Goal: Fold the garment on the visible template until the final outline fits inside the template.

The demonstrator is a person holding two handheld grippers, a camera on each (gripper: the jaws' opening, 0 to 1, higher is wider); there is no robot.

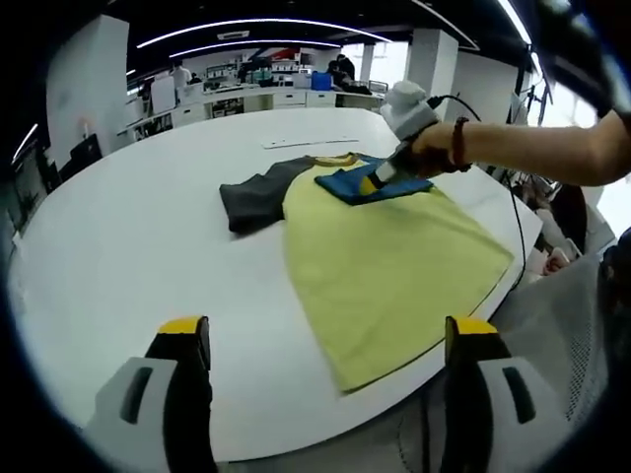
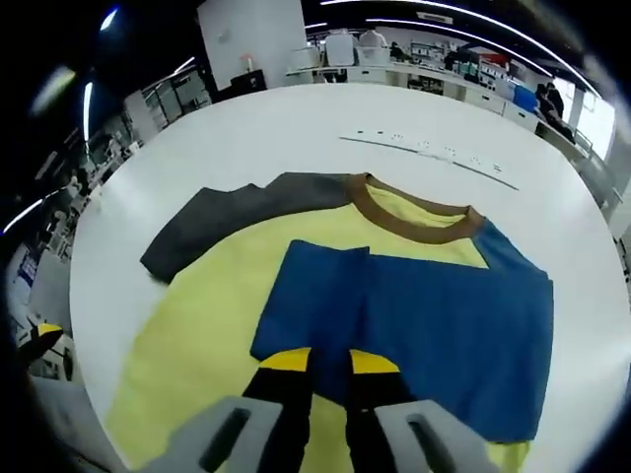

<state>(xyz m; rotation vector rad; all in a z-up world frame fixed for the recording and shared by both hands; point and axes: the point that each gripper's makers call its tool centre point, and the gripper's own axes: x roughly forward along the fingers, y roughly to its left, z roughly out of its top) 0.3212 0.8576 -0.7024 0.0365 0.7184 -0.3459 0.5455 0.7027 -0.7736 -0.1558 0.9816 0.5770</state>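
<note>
On a white office table [image 1: 148, 236], your right gripper [image 2: 325, 367] pinched the limp shirt's [image 1: 385, 256] blue sleeve [image 2: 434, 325]; your left gripper [image 1: 325, 340] hung open, empty.

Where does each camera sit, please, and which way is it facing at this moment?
Left gripper view: rides the left hand-held gripper, off the near table edge, facing across it at the shirt; its jaws stand wide apart; the person's forearm and right hand-held gripper enter from the right.
Right gripper view: rides the right hand-held gripper, low over the shirt, facing the brown collar; its jaws are nearly together at the folded blue sleeve.
Both share shirt, grey sleeve and table.
</note>
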